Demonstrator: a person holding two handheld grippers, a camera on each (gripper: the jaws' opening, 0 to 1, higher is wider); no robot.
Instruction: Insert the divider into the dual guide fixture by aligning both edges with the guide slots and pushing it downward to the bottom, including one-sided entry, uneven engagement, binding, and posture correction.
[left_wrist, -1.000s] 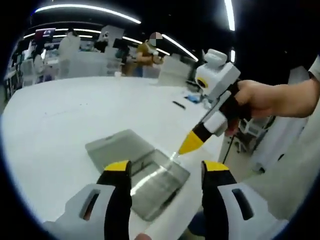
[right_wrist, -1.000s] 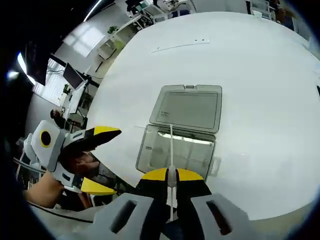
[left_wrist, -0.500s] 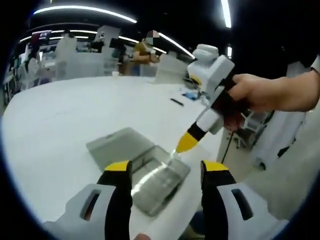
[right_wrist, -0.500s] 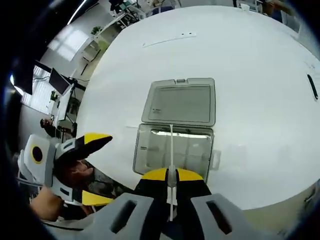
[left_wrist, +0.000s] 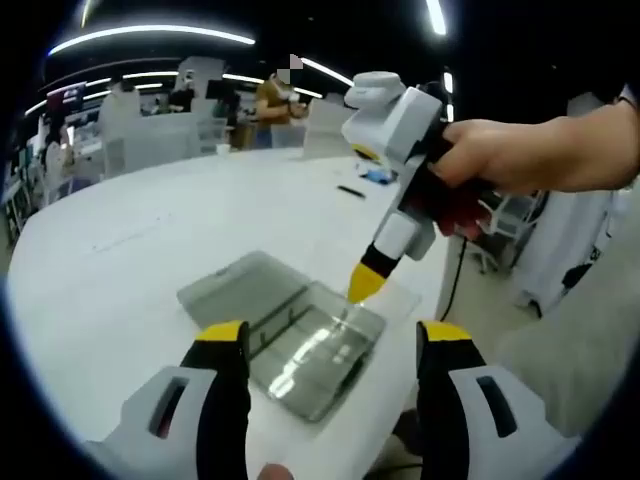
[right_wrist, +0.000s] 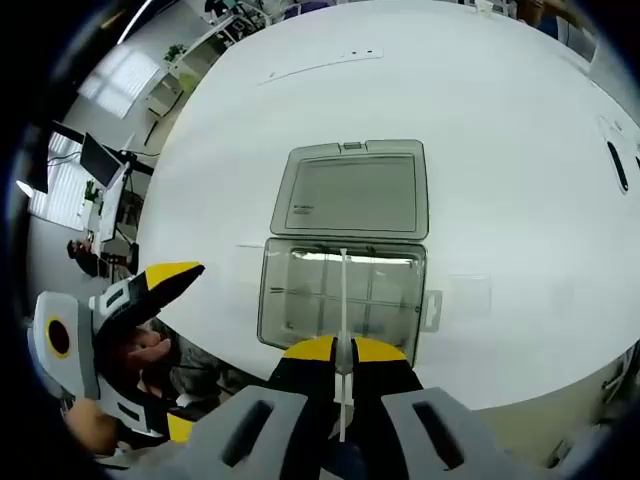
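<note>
Plastic, thin and clear: the narrow see-through divider strip (right_wrist: 342, 300) looks light, stiff along its length but easy to bow or snap, and slick. Holding it by its top edge seems best. The right gripper (right_wrist: 342, 352) has its yellow-tipped jaws pressed together on that edge, the strip hanging edge-on over the open clear plastic compartment box (right_wrist: 340, 295) on the white round table (right_wrist: 500, 150). The left gripper (left_wrist: 335, 345) hovers nearby, jaws spread wide, holding nothing.

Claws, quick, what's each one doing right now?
Left claw: open, holding nothing, beside the open box.
Right claw: shut on the divider, above the box.
</note>
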